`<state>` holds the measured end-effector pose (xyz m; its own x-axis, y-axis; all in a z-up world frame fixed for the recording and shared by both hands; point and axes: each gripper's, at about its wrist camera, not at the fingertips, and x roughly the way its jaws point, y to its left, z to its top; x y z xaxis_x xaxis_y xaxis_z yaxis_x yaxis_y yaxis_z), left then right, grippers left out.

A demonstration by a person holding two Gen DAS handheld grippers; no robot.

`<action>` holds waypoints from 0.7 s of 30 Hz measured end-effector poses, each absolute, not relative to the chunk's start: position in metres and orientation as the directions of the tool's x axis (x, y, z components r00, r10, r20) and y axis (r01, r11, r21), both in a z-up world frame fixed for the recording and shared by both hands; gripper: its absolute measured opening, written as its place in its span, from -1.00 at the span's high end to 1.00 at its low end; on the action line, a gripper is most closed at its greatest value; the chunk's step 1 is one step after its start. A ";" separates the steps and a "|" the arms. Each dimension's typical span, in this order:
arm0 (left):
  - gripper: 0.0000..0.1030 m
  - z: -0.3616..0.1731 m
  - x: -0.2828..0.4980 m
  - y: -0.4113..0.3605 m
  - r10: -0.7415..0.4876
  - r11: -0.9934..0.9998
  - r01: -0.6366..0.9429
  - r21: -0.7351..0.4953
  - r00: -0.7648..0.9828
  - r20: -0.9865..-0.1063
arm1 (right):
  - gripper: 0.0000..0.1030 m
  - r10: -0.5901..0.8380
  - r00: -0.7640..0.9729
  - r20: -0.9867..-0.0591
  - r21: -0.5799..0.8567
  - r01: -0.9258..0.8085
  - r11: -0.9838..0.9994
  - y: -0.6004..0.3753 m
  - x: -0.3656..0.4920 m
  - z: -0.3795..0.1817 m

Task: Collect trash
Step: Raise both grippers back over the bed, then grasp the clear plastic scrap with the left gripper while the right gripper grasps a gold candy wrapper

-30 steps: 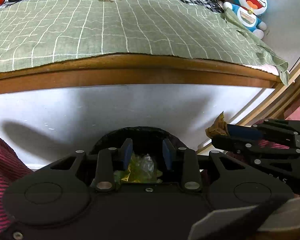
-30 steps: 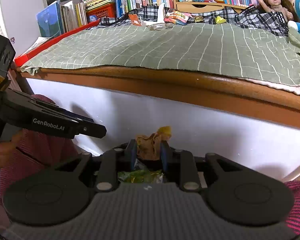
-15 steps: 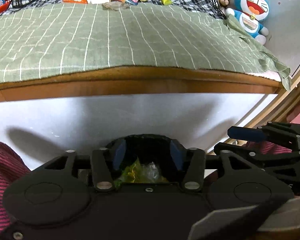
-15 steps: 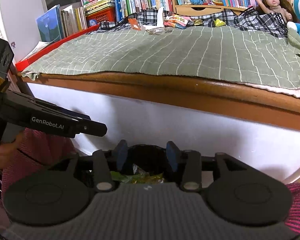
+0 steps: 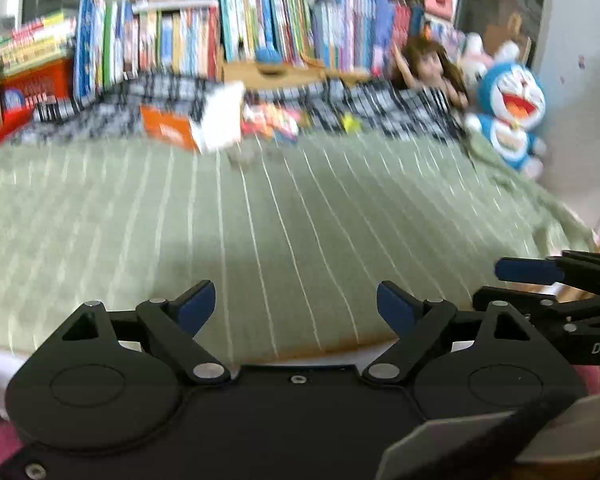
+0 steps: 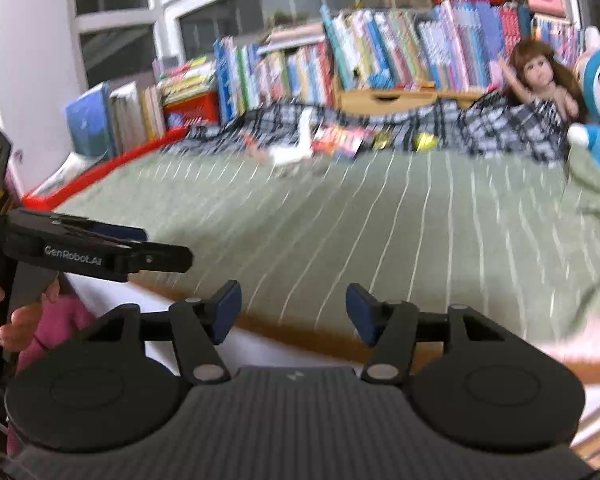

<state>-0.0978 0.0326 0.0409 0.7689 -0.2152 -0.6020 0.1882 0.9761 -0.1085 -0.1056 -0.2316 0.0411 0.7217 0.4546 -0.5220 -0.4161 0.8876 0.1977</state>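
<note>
Both views are blurred by motion. My left gripper (image 5: 296,304) hangs over the near edge of the bed, its jaws opening wide with nothing between them. My right gripper (image 6: 293,312) is beside it, jaws also opening and empty. Litter lies at the far side of the green checked sheet (image 5: 260,220): an orange packet (image 5: 168,130), white paper (image 5: 222,120), a red snack wrapper (image 5: 274,120) and a small yellow scrap (image 5: 350,123). The same wrapper (image 6: 336,140), white paper (image 6: 296,152) and yellow scrap (image 6: 426,141) show in the right wrist view. No bin is in view.
Books (image 5: 260,32) line the wall behind the bed, with a red basket (image 5: 32,80) at the left. A doll (image 6: 540,76) and a blue plush toy (image 5: 512,116) sit at the far right. A plaid blanket (image 6: 500,128) lies behind the litter. A hand in a pink sleeve (image 6: 48,328) holds the left gripper.
Both grippers rose from the black bin up to bed level and opened. The right one let go of the brown and yellow wrapper into the bin, which has dropped out of view.
</note>
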 end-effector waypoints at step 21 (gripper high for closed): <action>-0.82 0.013 0.140 0.014 -0.117 0.986 0.023 -0.168 0.808 -0.578 | -0.65 0.240 0.784 -0.573 0.302 -0.071 0.951 -0.267 0.127 0.035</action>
<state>0.1400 0.0139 0.0134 0.8079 -0.1171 -0.5776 0.0229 0.9856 -0.1678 0.1274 -0.2670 0.0349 0.7836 0.2400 -0.5730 -0.0707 0.9508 0.3017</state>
